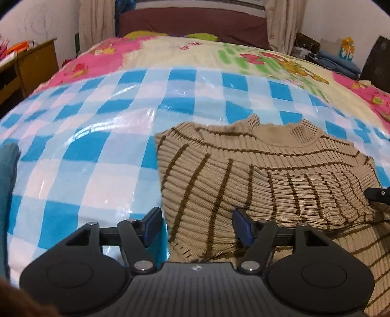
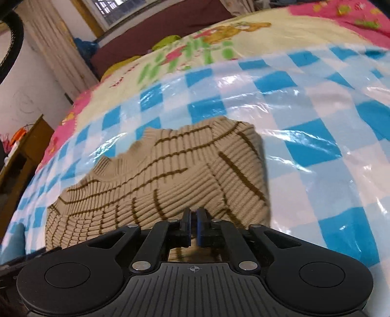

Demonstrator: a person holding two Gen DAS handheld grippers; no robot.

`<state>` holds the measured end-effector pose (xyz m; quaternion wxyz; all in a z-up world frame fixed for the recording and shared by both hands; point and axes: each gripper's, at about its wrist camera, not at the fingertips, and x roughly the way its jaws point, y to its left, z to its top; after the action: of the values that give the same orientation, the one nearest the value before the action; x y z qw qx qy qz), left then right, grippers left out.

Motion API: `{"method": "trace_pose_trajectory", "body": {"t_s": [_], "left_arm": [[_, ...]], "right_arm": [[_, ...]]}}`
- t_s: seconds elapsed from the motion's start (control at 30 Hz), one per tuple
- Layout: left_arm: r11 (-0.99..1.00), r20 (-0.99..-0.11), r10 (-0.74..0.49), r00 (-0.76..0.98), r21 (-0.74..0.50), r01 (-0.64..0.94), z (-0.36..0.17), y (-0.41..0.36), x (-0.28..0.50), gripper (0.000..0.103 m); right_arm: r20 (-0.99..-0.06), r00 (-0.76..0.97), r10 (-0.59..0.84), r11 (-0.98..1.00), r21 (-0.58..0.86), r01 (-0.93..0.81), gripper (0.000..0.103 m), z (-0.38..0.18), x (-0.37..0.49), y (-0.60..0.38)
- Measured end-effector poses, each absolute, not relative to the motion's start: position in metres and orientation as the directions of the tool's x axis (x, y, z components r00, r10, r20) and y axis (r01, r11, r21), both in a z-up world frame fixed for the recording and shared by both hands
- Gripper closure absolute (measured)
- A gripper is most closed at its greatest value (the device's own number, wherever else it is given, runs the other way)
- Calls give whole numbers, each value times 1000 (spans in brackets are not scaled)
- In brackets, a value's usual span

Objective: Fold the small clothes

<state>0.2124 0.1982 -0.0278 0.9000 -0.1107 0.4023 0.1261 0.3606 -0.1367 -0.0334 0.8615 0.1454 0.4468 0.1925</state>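
Observation:
A beige ribbed sweater with thin brown stripes (image 1: 256,175) lies on a blue-and-white checked plastic sheet (image 1: 80,151), with both sleeves folded in over the body and the collar at the far side. My left gripper (image 1: 197,219) is open, its jaws either side of the sweater's folded left edge. In the right wrist view the same sweater (image 2: 158,175) lies ahead. My right gripper (image 2: 193,219) is shut on the sweater's near edge. The right gripper's tip shows at the right edge of the left wrist view (image 1: 377,193).
The checked sheet (image 2: 316,136) covers a bed with a pink and cream cartoon quilt (image 1: 170,48). A dark red headboard (image 1: 195,22) and curtains stand behind. A wooden desk (image 1: 31,63) stands left of the bed. A teal cloth (image 1: 7,170) lies at the left edge.

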Motion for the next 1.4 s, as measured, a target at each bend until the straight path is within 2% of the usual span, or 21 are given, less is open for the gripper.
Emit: {"method": "trace_pose_trajectory", "body": {"t_s": [0.1,0.23,0.33,0.43,0.63,0.8,1.1,1.3,1.4], "left_arm": [[940,-740,140,658,-109,-323,-22,197,205,35],[949,-743,137,656,-91,-302,-19,192,197,35],[947,-770,157,619,-61,-316,-24,191,201,35],[941,-770,133,624,-99,-323,-19,191,195,35],[964,-753,27,657,-155,-216,-2,169,154,35],[989,-767,-50,640,-129,-77,10,141,92,35],[989,-796,-142,588,-96,109,22,100,15,35],[959,-809,-130,573,43,279,14,60,-2,35],[934,-814,-114,570,108,342,7,47,-6,35]], "right_arm": [[-699,539,470,880,421,-222,91,-24,352,-137],[-693,523,497,868,411,-280,91,-17,335,-135],[-728,508,460,888,366,-279,91,-22,334,-129],[-745,489,454,891,372,-261,91,-23,334,-127],[-731,428,532,838,384,-386,90,-2,295,-138],[-744,337,577,778,374,-505,87,12,237,-159],[-809,240,537,659,224,-718,86,26,139,-177],[-835,257,487,505,29,-863,76,24,93,-161],[-849,271,453,433,-56,-899,67,17,80,-153]]}}
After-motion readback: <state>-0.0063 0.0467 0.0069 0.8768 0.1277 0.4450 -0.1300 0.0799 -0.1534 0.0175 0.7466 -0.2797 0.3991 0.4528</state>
